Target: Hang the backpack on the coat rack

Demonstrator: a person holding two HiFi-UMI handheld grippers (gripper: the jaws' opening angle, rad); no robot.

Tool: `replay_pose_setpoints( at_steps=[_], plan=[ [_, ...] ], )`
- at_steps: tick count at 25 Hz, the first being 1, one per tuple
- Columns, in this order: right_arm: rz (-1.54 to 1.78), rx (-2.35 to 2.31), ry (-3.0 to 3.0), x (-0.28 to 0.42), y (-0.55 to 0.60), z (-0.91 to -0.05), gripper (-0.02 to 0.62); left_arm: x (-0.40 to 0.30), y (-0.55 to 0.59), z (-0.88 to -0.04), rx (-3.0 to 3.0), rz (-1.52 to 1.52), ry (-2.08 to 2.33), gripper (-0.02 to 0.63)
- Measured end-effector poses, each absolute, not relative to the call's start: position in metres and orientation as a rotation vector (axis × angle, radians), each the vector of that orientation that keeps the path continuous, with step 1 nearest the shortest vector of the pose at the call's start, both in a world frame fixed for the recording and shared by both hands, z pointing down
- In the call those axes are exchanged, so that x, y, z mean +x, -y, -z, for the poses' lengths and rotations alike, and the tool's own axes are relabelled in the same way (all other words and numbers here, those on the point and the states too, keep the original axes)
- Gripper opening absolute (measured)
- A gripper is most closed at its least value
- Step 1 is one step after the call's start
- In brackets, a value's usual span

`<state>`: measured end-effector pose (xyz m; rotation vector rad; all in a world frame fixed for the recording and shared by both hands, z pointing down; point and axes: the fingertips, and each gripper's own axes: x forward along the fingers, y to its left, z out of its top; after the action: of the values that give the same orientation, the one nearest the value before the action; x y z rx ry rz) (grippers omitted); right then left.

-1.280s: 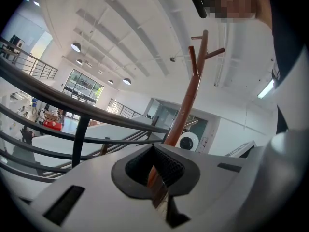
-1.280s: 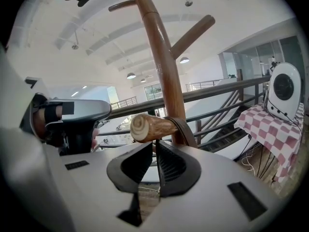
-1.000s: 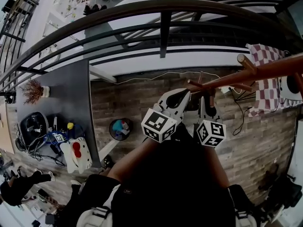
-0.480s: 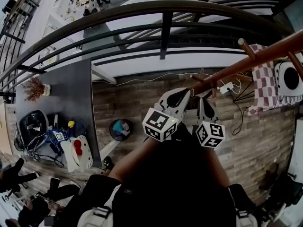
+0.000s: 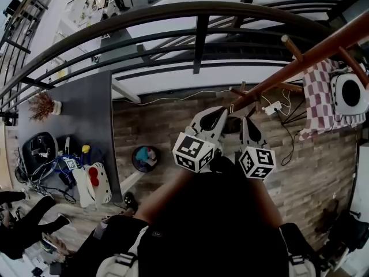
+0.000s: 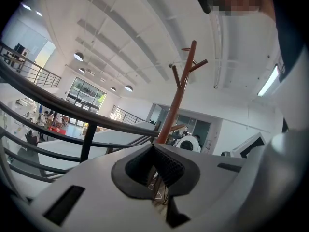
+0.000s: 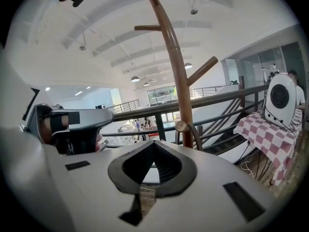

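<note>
Both your left gripper (image 5: 222, 112) and right gripper (image 5: 248, 121) are clenched empty near the coat rack (image 5: 314, 52); bumping a peg (image 5: 292, 47) could topple it.

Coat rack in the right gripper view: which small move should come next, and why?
Probably lift both claws higher, toward the low peg. The coat rack stands close ahead, but its pegs are above the shut left claw and the shut right claw. What looks like the black backpack, between the arms, is on no peg yet.
</note>
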<state>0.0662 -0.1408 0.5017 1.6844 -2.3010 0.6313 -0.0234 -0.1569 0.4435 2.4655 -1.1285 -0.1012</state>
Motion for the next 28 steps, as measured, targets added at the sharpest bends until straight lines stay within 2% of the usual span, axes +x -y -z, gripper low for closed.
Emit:
replay_pose_setpoints(
  at_steps=[8,28],
  plan=[
    [-0.573,1.509,2.441,0.058,0.134,-0.49,0.014,-0.019,0.151,-0.445,2.419,0.113,1.285,0.008],
    [-0.503,1.267,2.667,0.091,0.122,-0.455,0.014,0.01,0.121,-0.438,2.303,0.071,1.616,0.008]
  ],
)
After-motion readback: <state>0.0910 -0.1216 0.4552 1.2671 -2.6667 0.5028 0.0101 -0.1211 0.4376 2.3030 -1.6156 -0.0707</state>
